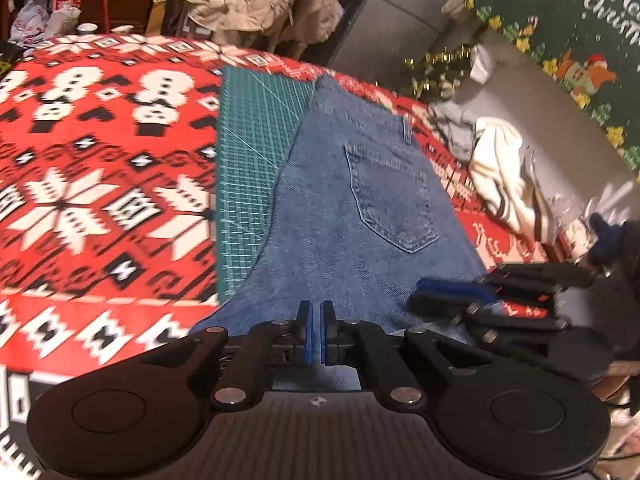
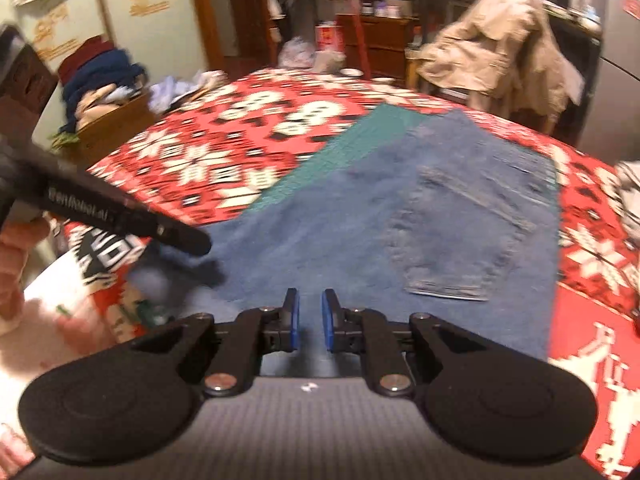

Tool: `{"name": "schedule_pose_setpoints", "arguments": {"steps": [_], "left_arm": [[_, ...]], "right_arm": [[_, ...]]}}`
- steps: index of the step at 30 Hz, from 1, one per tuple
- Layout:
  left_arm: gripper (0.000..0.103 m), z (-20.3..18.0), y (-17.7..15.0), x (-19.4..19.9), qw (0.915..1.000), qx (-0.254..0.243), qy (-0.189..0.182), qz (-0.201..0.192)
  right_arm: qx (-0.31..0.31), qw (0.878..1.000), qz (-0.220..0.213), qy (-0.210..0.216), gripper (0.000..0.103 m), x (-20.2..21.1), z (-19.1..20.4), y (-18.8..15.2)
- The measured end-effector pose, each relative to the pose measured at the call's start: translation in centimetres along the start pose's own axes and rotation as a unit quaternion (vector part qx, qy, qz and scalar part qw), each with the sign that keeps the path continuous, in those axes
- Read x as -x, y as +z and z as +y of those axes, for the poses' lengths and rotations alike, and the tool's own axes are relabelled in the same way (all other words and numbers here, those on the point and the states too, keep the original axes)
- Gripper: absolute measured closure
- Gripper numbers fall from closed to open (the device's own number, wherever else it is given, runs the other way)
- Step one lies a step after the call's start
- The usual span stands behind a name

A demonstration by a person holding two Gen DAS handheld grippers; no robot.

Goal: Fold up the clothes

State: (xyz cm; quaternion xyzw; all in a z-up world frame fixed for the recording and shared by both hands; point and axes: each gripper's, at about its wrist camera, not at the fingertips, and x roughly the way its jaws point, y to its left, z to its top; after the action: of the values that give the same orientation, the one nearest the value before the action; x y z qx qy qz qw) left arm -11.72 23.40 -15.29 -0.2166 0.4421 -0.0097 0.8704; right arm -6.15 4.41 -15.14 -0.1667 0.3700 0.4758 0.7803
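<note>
Blue jeans (image 1: 360, 208) lie flat, back pocket up, over green cutting mat (image 1: 256, 152) on red patterned tablecloth (image 1: 100, 160). Left gripper (image 1: 316, 308) pinches near denim edge, jaws almost closed. Right gripper (image 2: 310, 300) above jeans, jaws narrowly apart, empty.

A lived-in home room at Christmas time is showing here. A red snowflake tablecloth (image 1: 100, 184) is covering the table, a beige coat (image 2: 496, 48) is hanging over a chair at one o'clock, a wooden dresser (image 2: 380, 44) is standing at twelve, and a green Merry Christmas hanging (image 1: 568, 20) is draping at two o'clock.
</note>
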Motion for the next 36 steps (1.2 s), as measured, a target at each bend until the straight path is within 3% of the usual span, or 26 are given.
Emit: {"name": "schedule_pose_setpoints", "arguments": {"steps": [4,6,10,18,23,30,36], "left_arm": [[0.1,0.1,-0.3,-2.3,0.9995,-0.006,0.023,0.021],[0.101,0.7,-0.5,-2.1,0.9996,0.001,0.016,0.022],[0.1,1.8,-0.8,-1.5,0.9995,0.014,0.01,0.026],[0.099,1.1,-0.4,-1.2,0.9994,0.01,0.015,0.028],[0.099,-1.4,1.5,-2.1,0.9993,0.005,-0.03,0.022],[0.099,-5.4,3.5,-7.2,0.9979,-0.003,-0.057,0.029],[0.1,-6.2,3.1,-8.8,0.9989,-0.016,-0.042,0.015]], "right_arm": [[-0.03,0.999,0.013,-0.039,0.089,0.2,-3.1,-0.8],[-0.042,0.997,0.027,-0.058,0.089,0.3,-4.6,-1.9],[-0.069,0.995,0.02,-0.063,0.094,2.4,-6.3,-4.0],[-0.14,0.988,0.001,-0.066,0.093,6.3,-9.4,-6.9],[-0.185,0.979,-0.025,-0.075,0.09,8.0,-11.5,-6.6],[-0.156,0.985,-0.038,-0.07,0.093,4.0,-9.2,-3.7],[-0.135,0.988,-0.039,-0.07,0.093,0.0,-6.3,-2.5]]}}
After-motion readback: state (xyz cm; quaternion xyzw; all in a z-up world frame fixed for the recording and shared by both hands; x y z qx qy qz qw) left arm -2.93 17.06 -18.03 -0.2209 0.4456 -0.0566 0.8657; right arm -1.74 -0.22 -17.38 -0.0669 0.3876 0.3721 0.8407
